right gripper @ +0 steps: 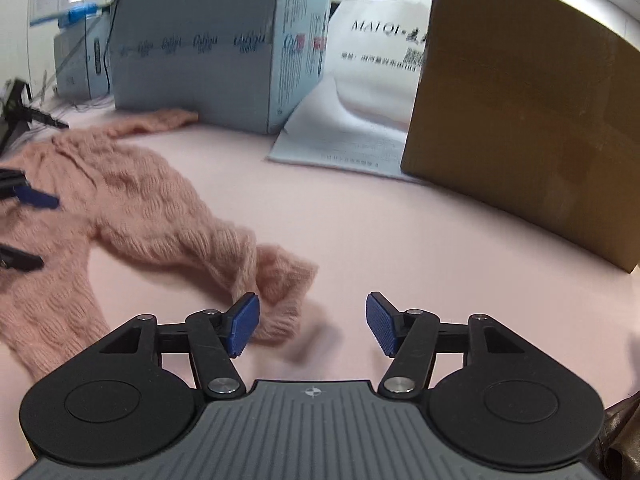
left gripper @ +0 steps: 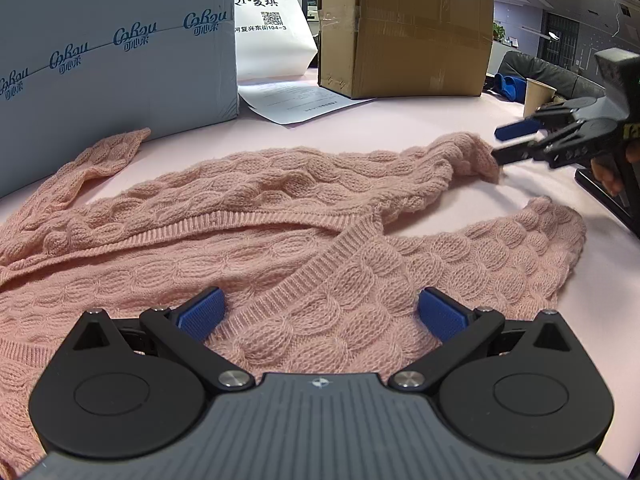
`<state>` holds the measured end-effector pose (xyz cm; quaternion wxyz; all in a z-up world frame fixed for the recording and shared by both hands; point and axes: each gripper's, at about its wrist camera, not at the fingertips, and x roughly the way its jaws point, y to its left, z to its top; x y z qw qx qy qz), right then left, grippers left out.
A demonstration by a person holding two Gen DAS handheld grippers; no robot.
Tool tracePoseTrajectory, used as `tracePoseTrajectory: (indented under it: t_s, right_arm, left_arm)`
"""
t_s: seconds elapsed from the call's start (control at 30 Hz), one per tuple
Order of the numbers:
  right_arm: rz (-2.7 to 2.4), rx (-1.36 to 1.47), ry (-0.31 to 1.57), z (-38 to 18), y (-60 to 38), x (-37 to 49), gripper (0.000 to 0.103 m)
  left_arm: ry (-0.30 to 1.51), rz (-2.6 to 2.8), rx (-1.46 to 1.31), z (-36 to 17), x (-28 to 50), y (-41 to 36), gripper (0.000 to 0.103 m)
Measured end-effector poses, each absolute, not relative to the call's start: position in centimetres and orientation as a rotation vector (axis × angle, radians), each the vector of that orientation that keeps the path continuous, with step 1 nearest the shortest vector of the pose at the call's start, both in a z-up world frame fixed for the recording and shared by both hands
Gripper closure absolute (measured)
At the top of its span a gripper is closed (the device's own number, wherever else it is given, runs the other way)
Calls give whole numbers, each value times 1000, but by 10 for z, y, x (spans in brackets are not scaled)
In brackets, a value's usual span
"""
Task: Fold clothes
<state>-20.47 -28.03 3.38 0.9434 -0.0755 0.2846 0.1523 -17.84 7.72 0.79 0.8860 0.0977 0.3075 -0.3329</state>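
A pink cable-knit sweater (left gripper: 280,240) lies spread on the pale pink table, one sleeve stretched to the right. My left gripper (left gripper: 322,314) is open and hovers over the sweater body near its ribbed neckline. My right gripper (right gripper: 312,322) is open, and the sleeve cuff (right gripper: 280,292) lies between its fingers, against the left blue pad (right gripper: 243,326). In the left wrist view the right gripper (left gripper: 506,142) sits at the sleeve end (left gripper: 476,156). The left gripper's fingertips (right gripper: 34,198) show at the left edge of the right wrist view.
A light blue carton (left gripper: 116,48), a white bag (left gripper: 272,24) and a brown cardboard box (left gripper: 404,28) stand along the back of the table. Printed paper (left gripper: 300,102) lies before them. A paper cup (left gripper: 538,96) stands at the right.
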Motion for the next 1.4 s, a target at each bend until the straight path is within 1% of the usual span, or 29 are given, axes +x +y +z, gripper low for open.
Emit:
tracePoseTrajectory:
  t_s: [0.1,0.23,0.3,0.37,0.43,0.47,0.5,0.57,0.63,0.7,0.73,0.8,0.9,1.0,1.03,1.1,1.17,1.2,1.27,1.33,1.37,1.4]
  right_arm:
    - [401,-167,522,39,-277,-217,32]
    - [470,-283,522,30,-253,-220,32]
    - [450,-340,530,23,-240,-217,35]
    - [409,-338,554,18,-236,-209,48]
    - [364,-301,588,15,-237,-201,84]
    - [340,-285,598,14,-239,-198,92]
    - [332,-266,587,17,-242,-198,94]
    - [346,-220,528,25,-249,-205,95]
    - [392,-166,422,37,-254,-217,95]
    - [447,-122,313,47,-259,-230,95]
    - [463,-113,287,49,-260,-233,95]
    - [483,-106,260,51,-261,-237,95]
    - [417,-116,322,46,-260,-226,95]
    - [309,-75,439,37,-266,-206,95]
    - [271,-47,481,33,-270,-199,95]
    - [212,8,545,26,-278,-189,95]
    - [184,50,559,23,-286,-186,95]
    - [174,62,560,22,-288,-185,95]
    - [152,74,552,23,-291,-186,95]
    - [136,73,550,22,-292,-185,95]
    - [135,80,553,22,-294,-185,95]
    - [138,91,558,22,-296,-185,94]
  left_arm:
    - [640,-692,203,8,-179,77,0]
    - [640,-691,203,8,-179,77,0]
    - [640,-692,203,8,-179,77,0]
    - [639,-692,203,8,-179,77,0]
    - [634,-684,204,8,-179,77,0]
    - [624,-671,207,9,-180,77,0]
    - [604,-646,208,11,-182,78,0]
    - [549,-604,188,18,-185,82,3]
    - [468,-578,129,37,-189,86,5]
    - [372,-542,63,60,-192,89,4]
    - [324,-521,31,72,-192,88,2]
    - [301,-495,-12,93,-180,79,0]
    - [329,-453,57,104,-152,46,0]
    - [275,-362,235,82,-138,8,0]
    - [288,-350,284,71,-133,-4,0]
    - [371,-382,307,52,-123,-15,2]
    - [463,-416,310,38,-113,-19,18]
    - [520,-426,308,31,-107,-20,23]
    - [589,-418,274,22,-97,-15,45]
    - [651,-408,185,17,-85,-4,54]
    - [656,-405,159,17,-83,0,64]
    - [656,-395,149,16,-81,3,70]
